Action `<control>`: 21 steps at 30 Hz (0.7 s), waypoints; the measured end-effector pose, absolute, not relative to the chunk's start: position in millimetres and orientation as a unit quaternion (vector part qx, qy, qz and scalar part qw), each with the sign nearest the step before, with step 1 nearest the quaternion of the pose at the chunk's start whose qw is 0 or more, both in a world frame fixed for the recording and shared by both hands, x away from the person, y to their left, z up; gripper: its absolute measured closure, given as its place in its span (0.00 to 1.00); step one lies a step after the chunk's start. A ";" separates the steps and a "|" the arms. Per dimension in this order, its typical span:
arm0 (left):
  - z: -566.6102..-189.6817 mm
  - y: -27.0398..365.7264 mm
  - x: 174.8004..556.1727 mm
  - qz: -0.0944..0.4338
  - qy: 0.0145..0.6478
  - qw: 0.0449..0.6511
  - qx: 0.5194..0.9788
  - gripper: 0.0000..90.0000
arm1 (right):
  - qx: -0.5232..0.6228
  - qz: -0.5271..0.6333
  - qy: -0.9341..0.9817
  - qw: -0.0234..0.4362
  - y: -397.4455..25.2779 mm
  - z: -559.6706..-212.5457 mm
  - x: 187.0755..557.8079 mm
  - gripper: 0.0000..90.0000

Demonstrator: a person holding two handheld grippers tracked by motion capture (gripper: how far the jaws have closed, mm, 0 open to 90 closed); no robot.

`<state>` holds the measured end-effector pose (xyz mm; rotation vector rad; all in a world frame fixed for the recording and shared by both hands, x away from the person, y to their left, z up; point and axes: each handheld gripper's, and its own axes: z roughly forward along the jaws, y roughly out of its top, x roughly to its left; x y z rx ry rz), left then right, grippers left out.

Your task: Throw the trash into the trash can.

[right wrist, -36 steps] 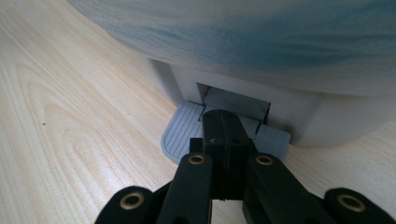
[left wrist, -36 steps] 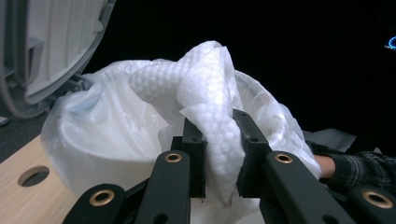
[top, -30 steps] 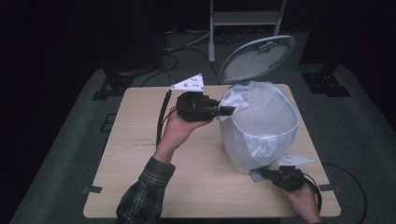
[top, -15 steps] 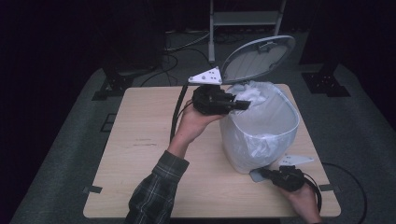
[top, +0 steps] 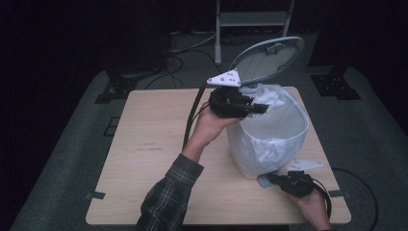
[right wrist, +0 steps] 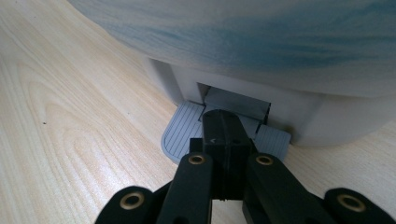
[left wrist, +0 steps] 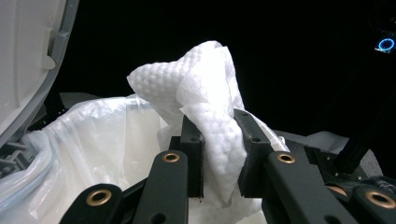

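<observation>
One crumpled, dimpled white paper towel (left wrist: pixel 210 116), seemingly dry.

Left gripper (top: pixel 257 108) above open bin (top: pixel 269 139)

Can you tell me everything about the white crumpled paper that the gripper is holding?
The paper towel is white, soft-looking and dimpled all over, scrunched into a loose wad. The left gripper pinches its lower part between both black jaws, so the top puffs up above them. It hangs over the open mouth of the bin, above the clear liner bag, beside the raised lid.
</observation>
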<state>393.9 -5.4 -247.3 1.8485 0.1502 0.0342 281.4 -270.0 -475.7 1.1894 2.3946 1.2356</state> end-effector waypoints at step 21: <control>-248.9 -16.5 392.8 0.034 0.069 0.594 0.800 0.55 | 0.403 0.417 0.809 0.097 -269.8 -475.6 281.4 1.00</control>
